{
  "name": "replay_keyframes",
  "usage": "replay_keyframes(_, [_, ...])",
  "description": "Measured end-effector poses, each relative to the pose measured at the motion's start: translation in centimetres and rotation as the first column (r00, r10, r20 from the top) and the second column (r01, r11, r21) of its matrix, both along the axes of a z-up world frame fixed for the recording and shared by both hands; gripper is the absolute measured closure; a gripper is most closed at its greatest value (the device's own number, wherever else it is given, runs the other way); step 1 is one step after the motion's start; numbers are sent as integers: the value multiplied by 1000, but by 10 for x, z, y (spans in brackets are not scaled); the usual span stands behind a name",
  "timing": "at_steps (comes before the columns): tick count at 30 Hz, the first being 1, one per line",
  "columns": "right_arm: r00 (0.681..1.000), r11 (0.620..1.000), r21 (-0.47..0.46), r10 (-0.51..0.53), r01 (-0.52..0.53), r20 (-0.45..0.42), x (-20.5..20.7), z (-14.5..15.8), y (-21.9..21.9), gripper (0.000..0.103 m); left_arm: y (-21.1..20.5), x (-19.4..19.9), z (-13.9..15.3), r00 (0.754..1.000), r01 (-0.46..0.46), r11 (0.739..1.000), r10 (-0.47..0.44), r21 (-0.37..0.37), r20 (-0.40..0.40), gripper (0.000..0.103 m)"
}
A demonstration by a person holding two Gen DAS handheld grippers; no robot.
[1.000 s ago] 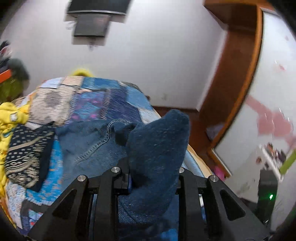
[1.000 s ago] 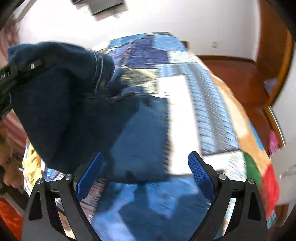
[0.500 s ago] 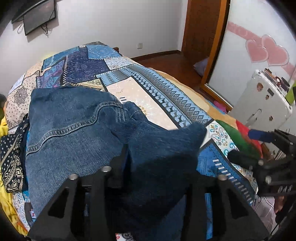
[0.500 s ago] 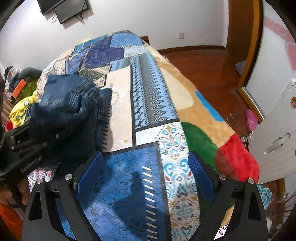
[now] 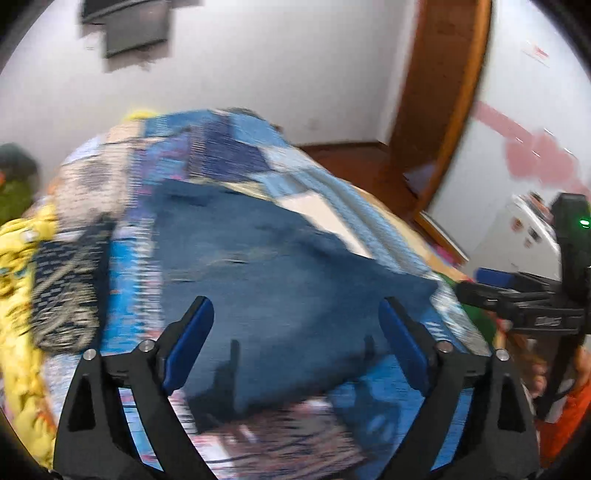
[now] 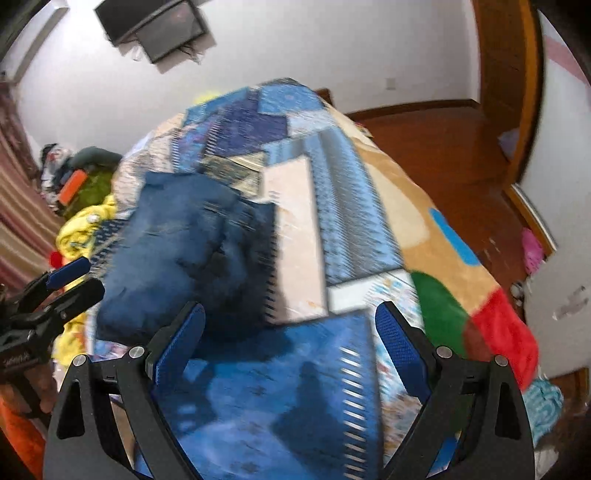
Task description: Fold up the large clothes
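A pair of dark blue denim jeans (image 5: 266, 266) lies folded on the patchwork bedspread (image 5: 229, 147), just ahead of my left gripper (image 5: 295, 332), which is open and empty above its near edge. In the right wrist view the jeans (image 6: 184, 251) lie to the left, ahead of my right gripper (image 6: 291, 339), which is open and empty over the blue patch of the bedspread (image 6: 369, 192). The right gripper shows at the right in the left wrist view (image 5: 524, 299). Both views are blurred by motion.
Yellow clothing (image 5: 18, 258) and a dark patterned garment (image 5: 62, 288) lie left of the jeans. A wall-mounted screen (image 6: 159, 26) hangs behind the bed. Wooden floor (image 6: 443, 147) and a door frame (image 5: 443, 110) lie to the right. A white appliance (image 5: 524, 236) stands at far right.
My left gripper has let go of the jeans and opened; the jeans now lie flat on the bed. The right gripper stays open and has shifted a little.
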State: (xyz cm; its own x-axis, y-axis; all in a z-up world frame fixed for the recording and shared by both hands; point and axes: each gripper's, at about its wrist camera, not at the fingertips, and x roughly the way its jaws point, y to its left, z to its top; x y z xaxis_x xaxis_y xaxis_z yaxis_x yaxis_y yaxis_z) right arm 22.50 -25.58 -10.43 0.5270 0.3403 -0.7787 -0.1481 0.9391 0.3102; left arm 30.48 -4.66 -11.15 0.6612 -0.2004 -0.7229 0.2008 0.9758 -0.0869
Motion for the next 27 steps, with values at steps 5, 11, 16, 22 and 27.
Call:
replay_keyframes(5, [996, 995, 58, 85, -86, 11, 17, 6, 34, 11, 50, -1, -8, 992, -128, 990, 129, 58, -16, 11])
replay_keyframes(11, [989, 990, -25, 139, -140, -41, 35, -21, 61, 11, 68, -2, -42, 984, -150, 986, 156, 74, -88, 11])
replay_keyframes(16, [990, 996, -5, 90, -91, -110, 36, -56, 40, 9, 64, -4, -73, 976, -129, 992, 129, 10, -173, 9])
replay_keyframes(22, [988, 999, 14, 50, -48, -147, 22, -77, 23, 7, 58, 0, -94, 971, -126, 991, 114, -42, -209, 4])
replay_keyframes(27, [991, 995, -69, 65, -73, -117, 21, -55, 25, 6, 53, -2, -80, 981, -100, 994, 106, 41, -164, 5])
